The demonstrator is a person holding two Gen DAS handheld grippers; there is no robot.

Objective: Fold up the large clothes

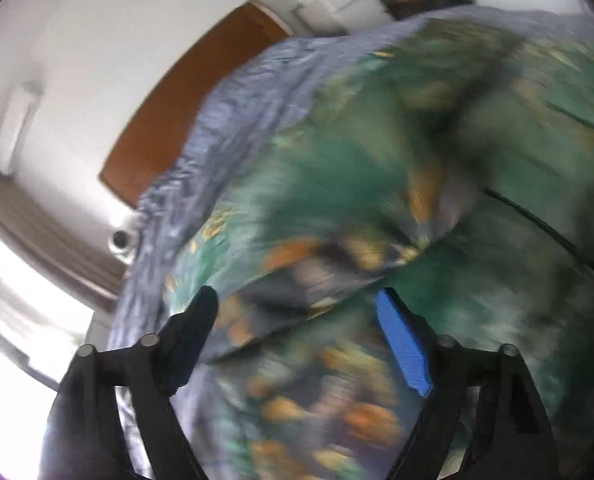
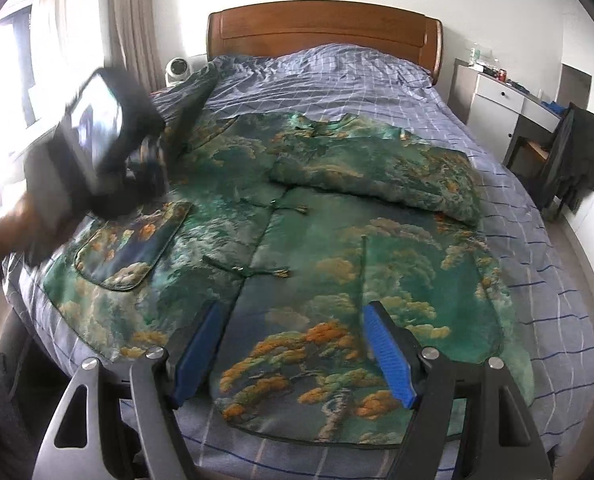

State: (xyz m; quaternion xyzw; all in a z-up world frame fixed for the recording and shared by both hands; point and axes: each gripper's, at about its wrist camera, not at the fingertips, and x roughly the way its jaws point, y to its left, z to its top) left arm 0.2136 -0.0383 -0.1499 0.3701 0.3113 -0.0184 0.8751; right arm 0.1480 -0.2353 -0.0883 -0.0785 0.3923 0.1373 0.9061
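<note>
Jacket (image 2: pixel 337 248) barely started: one sleeve (image 2: pixel 377 168) folded across; left gripper (image 1: pixel 297 320) and right gripper (image 2: pixel 293 344) both spread, empty

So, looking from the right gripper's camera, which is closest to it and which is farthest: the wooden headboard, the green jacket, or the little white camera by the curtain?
1. Green jacket: spread on the bed, right under the right gripper, whose fingers stand open.
2. Little white camera: far off, at the bed's left edge.
3. Wooden headboard: against the wall at the far end of the bed.

Green landscape-print jacket (image 2: pixel 297 248) flat on the bed, one sleeve folded across.
</note>
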